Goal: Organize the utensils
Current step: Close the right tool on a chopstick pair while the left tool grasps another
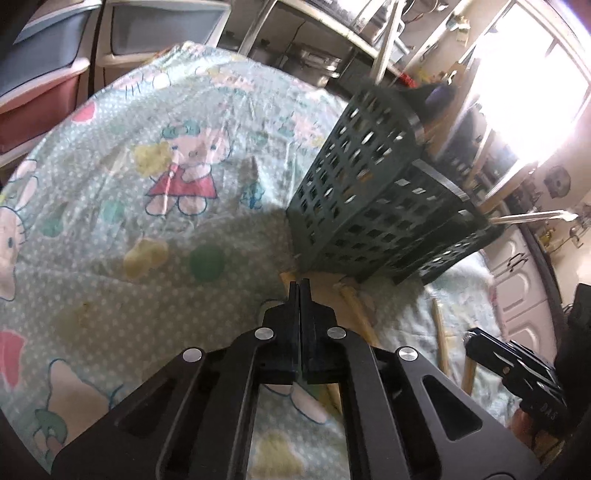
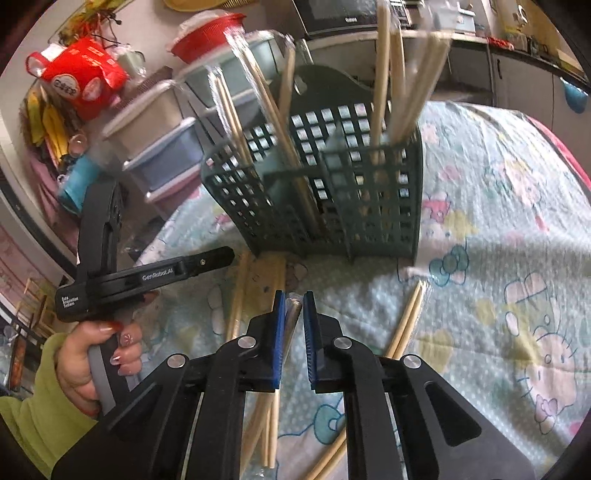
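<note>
We are holding the left tool (image 1: 299, 286) with its fingers pressed together, nothing between them, near the foot of the green basket (image 2: 325, 184). The right tool (image 2: 294, 297) is clamping 1 wrapped pair of chopsticks (image 2: 293, 314). The basket is standing on the patterned worktop (image 2: 498, 229), holding several upright chopsticks; loose chopsticks (image 2: 408, 317) are lying beside it.

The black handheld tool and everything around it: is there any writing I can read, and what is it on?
"GenRobot.AI": side of the left gripper.
Small white print on its body: three lines, too blurred to read.
"DAS": on the right gripper, seen from the left wrist.
Round label on the red bag: unreadable.
Microwave brand: too small.
</note>
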### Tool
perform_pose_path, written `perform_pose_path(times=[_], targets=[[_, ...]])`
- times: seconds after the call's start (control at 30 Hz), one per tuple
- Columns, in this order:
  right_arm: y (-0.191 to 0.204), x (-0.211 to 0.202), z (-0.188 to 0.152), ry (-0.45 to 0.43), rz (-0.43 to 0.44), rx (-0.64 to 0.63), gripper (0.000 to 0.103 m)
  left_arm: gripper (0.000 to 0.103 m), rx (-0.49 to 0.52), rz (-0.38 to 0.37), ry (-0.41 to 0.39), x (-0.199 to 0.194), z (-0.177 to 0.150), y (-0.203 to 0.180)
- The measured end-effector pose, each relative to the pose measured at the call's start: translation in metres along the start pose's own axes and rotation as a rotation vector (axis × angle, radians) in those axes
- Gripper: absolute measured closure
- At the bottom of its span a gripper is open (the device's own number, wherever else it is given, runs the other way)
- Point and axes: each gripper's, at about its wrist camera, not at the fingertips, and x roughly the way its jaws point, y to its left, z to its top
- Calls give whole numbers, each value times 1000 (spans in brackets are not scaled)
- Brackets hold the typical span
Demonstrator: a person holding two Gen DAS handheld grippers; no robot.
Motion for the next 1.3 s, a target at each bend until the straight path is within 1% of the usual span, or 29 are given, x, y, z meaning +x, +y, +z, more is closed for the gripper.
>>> perform_pose_path(times=[0.1, 0.23, 0.27, 0.33, 0.4, 0.43, 0.57, 0.67, 0.73, 0.8, 0.83, 0.97, 1.07, 1.2, 1.23, 1.3], targets=[[6, -6, 2, -23, 6, -17, 93, 103, 33, 8, -13, -8, 1, -5], [9, -12, 1, -40, 6, -18, 94, 103, 10, 11, 25, -3, 0, -1], [9, -12, 1, -40, 7, -18, 94, 102, 5, 25, 36, 0, 0, 1], [9, -10, 0, -37, 6, -16, 94, 98, 7, 33, 58, 5, 0, 2], [9, -10, 0, -35, 5, -14, 94, 77, 7, 35, 73, 9, 0, 1], [9, -8, 1, -35, 4, -13, 94, 76, 6, 38, 82, 12, 0, 1], [14, -9, 4, -41, 8, -19, 94, 75, 28, 81, 97, 22, 1, -1], [18, -12, 9, -53, 15, -27, 94, 75, 47, 107, 101, 26, 4, -3], [21, -18, 15, -73, 24, -37, 94, 76, 82, 137, 104, 29, 4, -8], [25, -25, 20, -94, 30, -47, 94, 87, 116, 166, 102, 31, 4, -11], [27, -29, 23, -106, 34, -53, 94, 90, 127, 175, 98, 32, 4, -11], [36, -44, 36, -159, 48, -75, 95, 95, 126, 163, 88, 28, 5, -10], [41, -55, 44, -195, 55, -90, 95, 103, 126, 150, 66, 18, 6, -8], [46, -66, 54, -233, 63, -109, 95, 103, 106, 101, 28, -1, 12, -7], [46, -68, 56, -241, 65, -112, 95, 103, 94, 76, 23, -6, 13, -7], [48, -71, 59, -257, 66, -117, 95, 103, 103, 69, 14, -9, 15, -13]])
